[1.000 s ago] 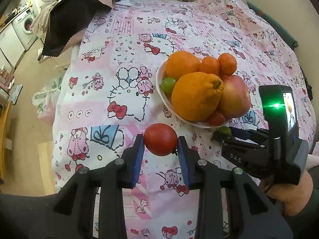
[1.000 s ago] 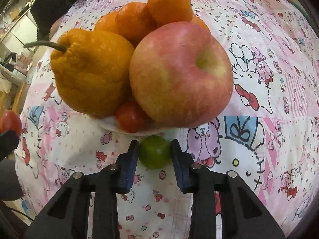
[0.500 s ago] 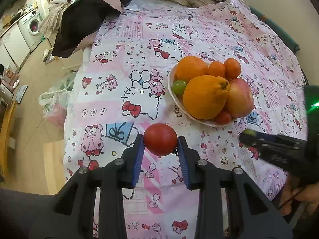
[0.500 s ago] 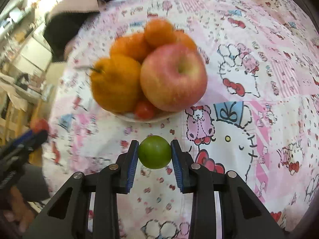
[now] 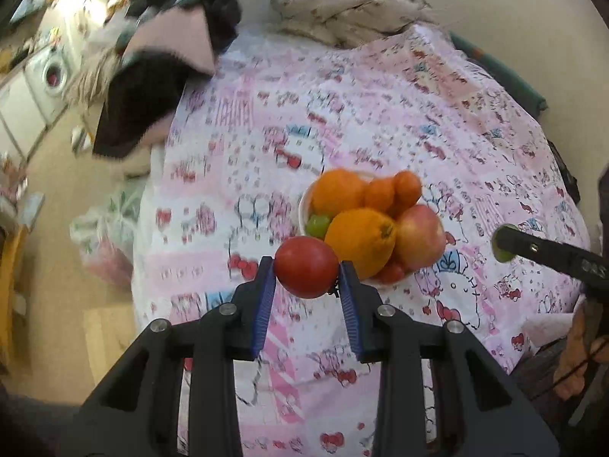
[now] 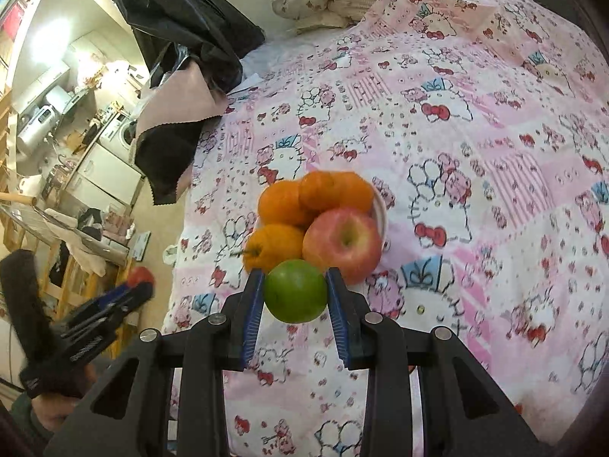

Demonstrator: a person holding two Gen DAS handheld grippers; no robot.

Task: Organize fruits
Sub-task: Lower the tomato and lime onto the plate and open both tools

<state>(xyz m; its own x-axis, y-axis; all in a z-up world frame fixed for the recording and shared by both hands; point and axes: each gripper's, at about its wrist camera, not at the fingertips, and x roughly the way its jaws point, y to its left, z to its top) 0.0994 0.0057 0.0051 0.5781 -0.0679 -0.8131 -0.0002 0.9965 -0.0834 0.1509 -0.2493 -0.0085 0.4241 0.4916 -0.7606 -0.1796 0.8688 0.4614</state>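
Observation:
My left gripper [image 5: 306, 266] is shut on a red tomato [image 5: 305, 265], held in the air in front of the fruit bowl [image 5: 304, 205]. My right gripper [image 6: 295, 291] is shut on a green lime [image 6: 295, 290], also held above the bed, near the bowl [image 6: 380, 209]. The white bowl is piled with oranges [image 5: 338, 192], a bumpy orange citrus [image 5: 359, 242], a pink apple [image 5: 420, 236], a green fruit [image 5: 316, 224] and a small red tomato [image 5: 390, 272]. The right gripper shows at the right of the left wrist view [image 5: 502, 243]; the left one shows at the lower left of the right wrist view [image 6: 141, 285].
The bowl sits on a bed with a pink cartoon-cat sheet [image 5: 380, 114]. Dark and pink cloths [image 5: 152, 76] hang at the bed's far left corner, and a bundled blanket [image 5: 350, 11] lies at the head. The floor with a plastic bag [image 5: 106, 236] lies to the left.
Both grippers have lifted up and back from the bowl with their fruits, so the bowl looks smaller and farther. The grips have not changed.

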